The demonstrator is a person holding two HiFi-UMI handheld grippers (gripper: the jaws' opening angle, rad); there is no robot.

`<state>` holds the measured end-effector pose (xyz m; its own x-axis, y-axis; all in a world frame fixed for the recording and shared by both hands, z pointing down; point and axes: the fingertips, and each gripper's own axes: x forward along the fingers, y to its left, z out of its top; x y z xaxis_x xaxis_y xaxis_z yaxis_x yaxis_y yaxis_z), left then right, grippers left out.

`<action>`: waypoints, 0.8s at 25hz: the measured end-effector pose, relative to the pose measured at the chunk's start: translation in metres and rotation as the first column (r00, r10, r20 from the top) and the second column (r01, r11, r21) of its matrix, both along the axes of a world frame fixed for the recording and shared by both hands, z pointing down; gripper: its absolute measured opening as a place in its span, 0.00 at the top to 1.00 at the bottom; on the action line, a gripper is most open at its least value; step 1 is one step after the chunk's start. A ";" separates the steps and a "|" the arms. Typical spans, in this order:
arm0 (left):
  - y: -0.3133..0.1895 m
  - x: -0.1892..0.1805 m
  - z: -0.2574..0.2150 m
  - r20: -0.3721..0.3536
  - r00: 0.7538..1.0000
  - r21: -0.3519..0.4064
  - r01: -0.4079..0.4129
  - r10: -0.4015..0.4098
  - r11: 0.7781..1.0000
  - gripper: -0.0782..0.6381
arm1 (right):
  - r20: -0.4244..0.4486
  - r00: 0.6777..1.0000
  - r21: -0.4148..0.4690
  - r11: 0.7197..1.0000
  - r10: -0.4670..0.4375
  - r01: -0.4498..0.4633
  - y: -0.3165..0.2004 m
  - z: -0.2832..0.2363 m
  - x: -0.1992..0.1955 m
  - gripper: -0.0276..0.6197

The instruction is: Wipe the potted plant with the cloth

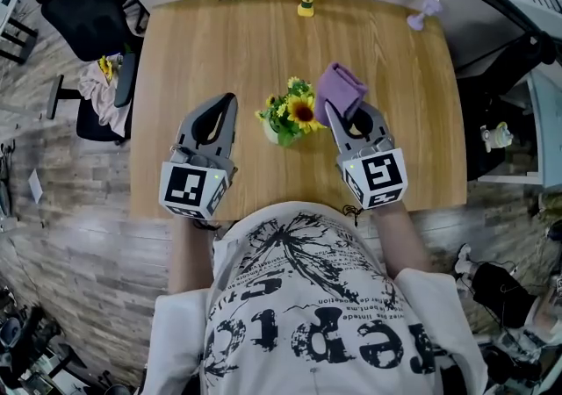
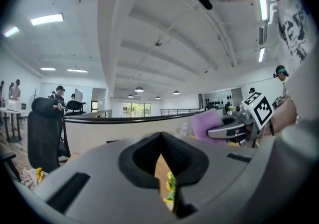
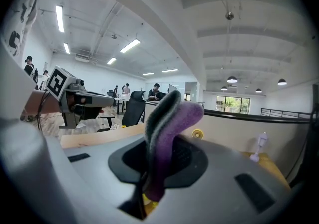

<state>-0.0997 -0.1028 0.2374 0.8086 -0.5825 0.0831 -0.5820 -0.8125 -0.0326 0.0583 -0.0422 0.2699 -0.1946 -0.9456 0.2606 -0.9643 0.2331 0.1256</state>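
The yellow-sunflower potted plant (image 1: 288, 118) on the wooden table (image 1: 211, 42) looks light and fragile; steady it by the pot. Right of it the right tool (image 1: 334, 110) clamps the limp purple cloth (image 1: 341, 89); the left tool (image 1: 230, 100), opposite, is closed, empty.

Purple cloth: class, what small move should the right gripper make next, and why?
Probably ease the right gripper sideways toward the potted plant so the purple cloth brushes its flowers. The jaws are shut on the cloth, which sits just beside the plant, apparently not yet touching it. The left gripper is shut and empty.
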 end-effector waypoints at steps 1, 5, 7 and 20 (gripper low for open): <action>0.000 -0.001 0.000 -0.002 1.000 -0.003 0.001 -0.001 1.000 0.89 | 0.004 1.000 -0.001 1.000 0.002 -0.002 0.001 0.000 -0.001 0.87; -0.004 -0.003 0.002 0.006 1.000 -0.009 0.000 0.000 1.000 0.89 | 0.012 1.000 -0.002 1.000 0.001 -0.001 -0.002 0.001 -0.008 0.87; -0.004 -0.003 0.002 0.001 1.000 -0.005 -0.011 0.011 1.000 0.89 | 0.014 1.000 -0.008 1.000 -0.002 0.002 -0.004 0.003 -0.012 0.87; 0.001 0.002 -0.005 -0.015 0.999 0.005 -0.032 0.032 0.999 0.89 | 0.039 0.999 -0.026 0.999 0.032 -0.031 -0.005 0.007 -0.005 0.87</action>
